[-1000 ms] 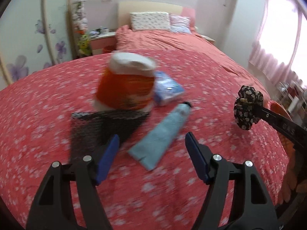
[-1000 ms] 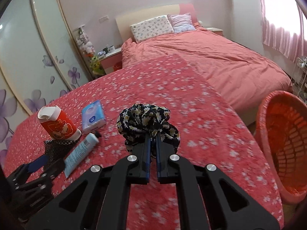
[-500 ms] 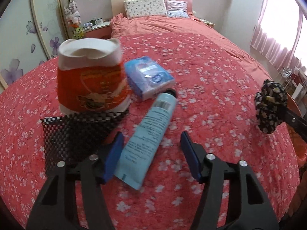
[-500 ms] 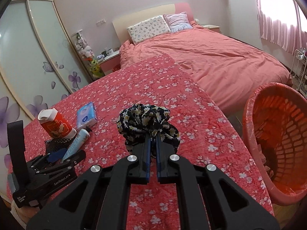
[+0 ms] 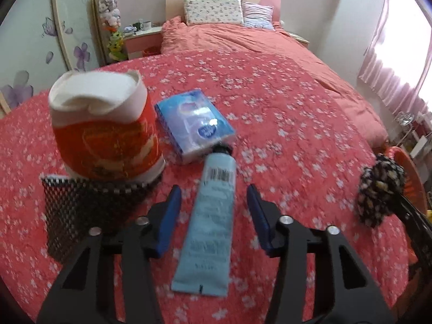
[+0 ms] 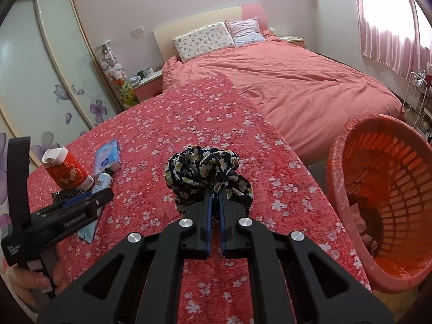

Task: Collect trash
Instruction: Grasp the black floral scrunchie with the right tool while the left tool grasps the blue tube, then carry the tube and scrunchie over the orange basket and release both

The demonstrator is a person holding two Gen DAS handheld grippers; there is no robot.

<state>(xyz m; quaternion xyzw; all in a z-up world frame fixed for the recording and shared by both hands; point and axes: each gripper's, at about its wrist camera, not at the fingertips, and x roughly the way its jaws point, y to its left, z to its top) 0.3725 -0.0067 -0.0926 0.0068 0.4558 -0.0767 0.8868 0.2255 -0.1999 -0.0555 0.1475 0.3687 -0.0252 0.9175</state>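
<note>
A light blue tube (image 5: 213, 221) with a black cap lies on the red flowered cover. My left gripper (image 5: 213, 197) straddles it, and its jaws are closing with a gap still on both sides of the tube. The right wrist view shows the tube (image 6: 101, 182) partly hidden behind the left gripper (image 6: 89, 198). My right gripper (image 6: 213, 193) is shut on a black flowered scrunchie (image 6: 205, 168), held above the cover. That scrunchie (image 5: 379, 194) shows at the right edge of the left wrist view. An orange basket (image 6: 359, 156) stands to the right.
A red and white paper cup (image 5: 105, 129) leans on a black mesh holder (image 5: 83, 210) left of the tube. A blue tissue pack (image 5: 193, 122) lies just beyond the tube's cap. The cover's edge (image 6: 310, 167) drops off toward the basket. A bed (image 6: 297, 81) fills the background.
My left gripper has moved in over the tube and its jaws have narrowed around it. The right gripper has drifted slightly, and the basket looms larger at the right.
</note>
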